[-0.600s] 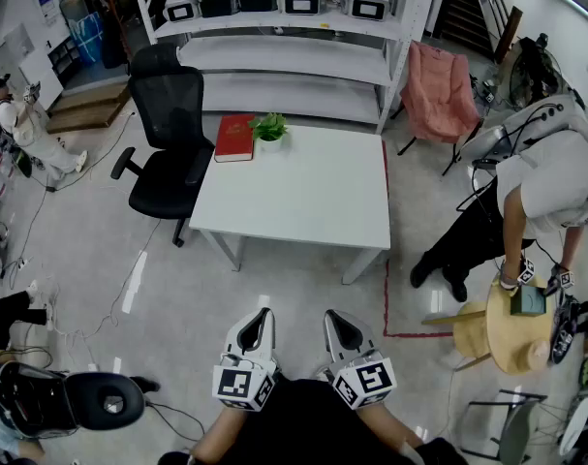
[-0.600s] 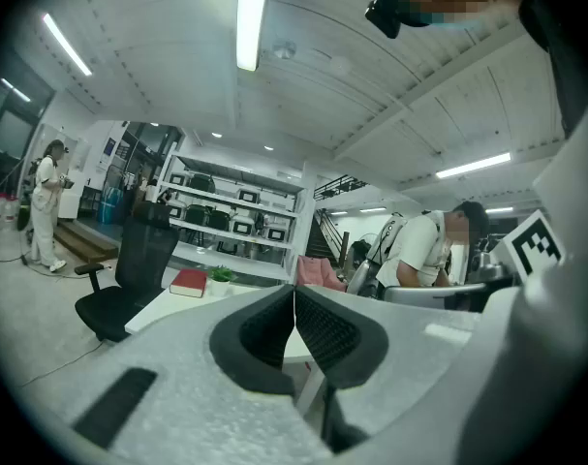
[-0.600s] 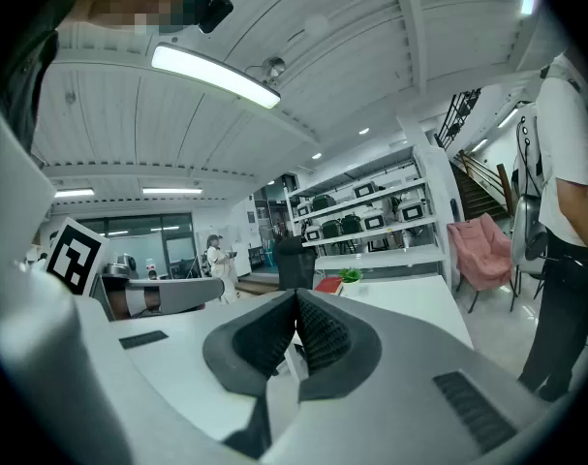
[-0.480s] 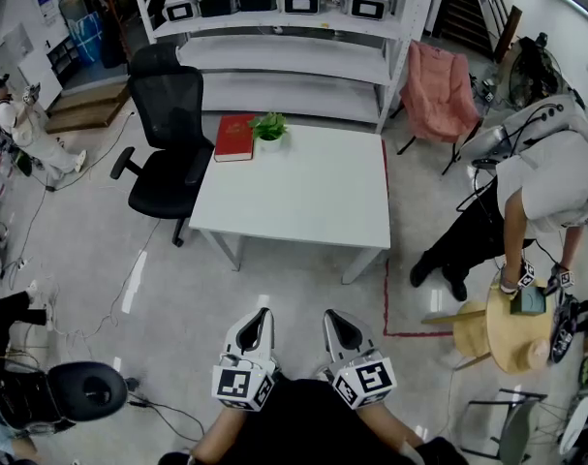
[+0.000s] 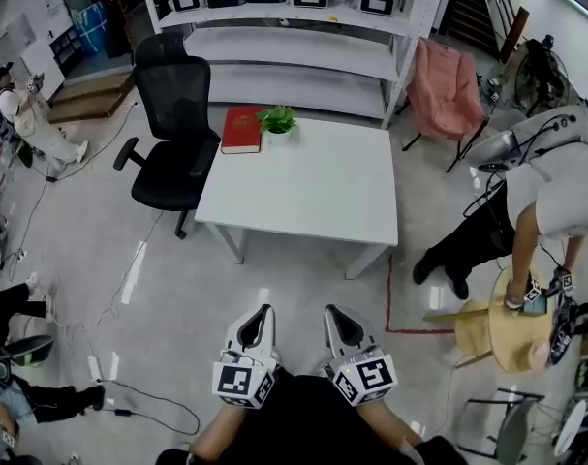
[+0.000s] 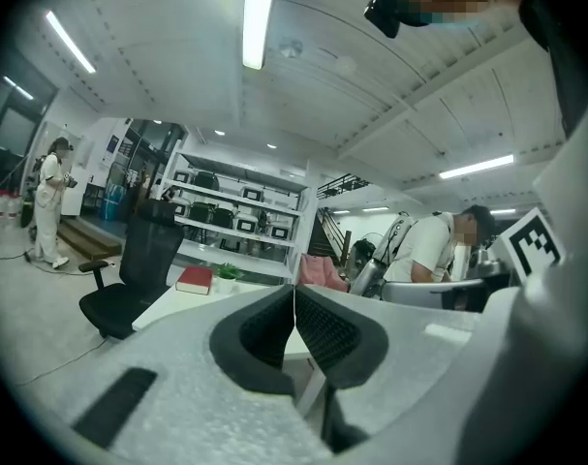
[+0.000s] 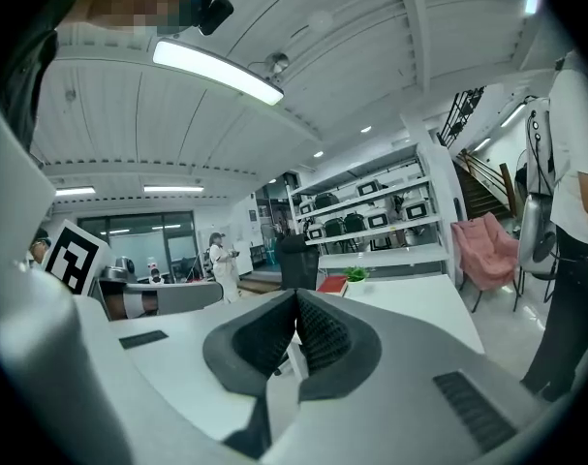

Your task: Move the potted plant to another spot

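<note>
A small green potted plant in a white pot stands at the far left corner of the white table, beside a red book. From the gripper views the plant looks small and distant. My left gripper and right gripper are held close to my body, well short of the table, side by side. Both have their jaws pressed together with nothing between them.
A black office chair stands left of the table, white shelving behind it, a pink chair at the back right. A person bends over a round wooden stool at right. Red tape marks the floor; cables lie at left.
The head view has shifted slightly, so the table sits a little lower and right. A person with a black seat at lower left has moved off. My grippers stay where they were.
</note>
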A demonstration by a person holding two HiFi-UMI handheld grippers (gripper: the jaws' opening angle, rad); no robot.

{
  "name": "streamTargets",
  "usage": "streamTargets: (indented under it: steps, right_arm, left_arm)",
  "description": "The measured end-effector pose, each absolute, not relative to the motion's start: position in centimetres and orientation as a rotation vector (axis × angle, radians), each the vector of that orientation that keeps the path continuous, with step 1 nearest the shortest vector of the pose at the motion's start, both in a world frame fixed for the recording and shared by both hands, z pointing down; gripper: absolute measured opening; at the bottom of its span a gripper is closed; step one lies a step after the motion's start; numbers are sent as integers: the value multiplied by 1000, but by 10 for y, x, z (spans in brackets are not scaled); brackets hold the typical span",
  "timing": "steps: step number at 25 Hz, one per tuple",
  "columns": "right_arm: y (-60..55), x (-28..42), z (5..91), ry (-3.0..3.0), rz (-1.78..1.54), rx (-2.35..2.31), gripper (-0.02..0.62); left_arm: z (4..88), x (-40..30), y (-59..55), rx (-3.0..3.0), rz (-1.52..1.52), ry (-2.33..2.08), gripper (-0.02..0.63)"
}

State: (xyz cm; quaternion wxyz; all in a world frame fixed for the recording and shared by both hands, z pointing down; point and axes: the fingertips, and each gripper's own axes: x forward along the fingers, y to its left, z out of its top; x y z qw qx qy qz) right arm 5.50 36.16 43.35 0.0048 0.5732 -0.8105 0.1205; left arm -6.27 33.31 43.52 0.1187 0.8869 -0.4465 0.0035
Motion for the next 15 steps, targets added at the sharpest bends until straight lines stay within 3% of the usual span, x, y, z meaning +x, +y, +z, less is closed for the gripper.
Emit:
streamTargets:
  steps: [15]
  right_arm:
    - [333,4,439,-2480,362,1891,13]
  left_arm:
    - [453,-136,308,2580,19,-1272,18]
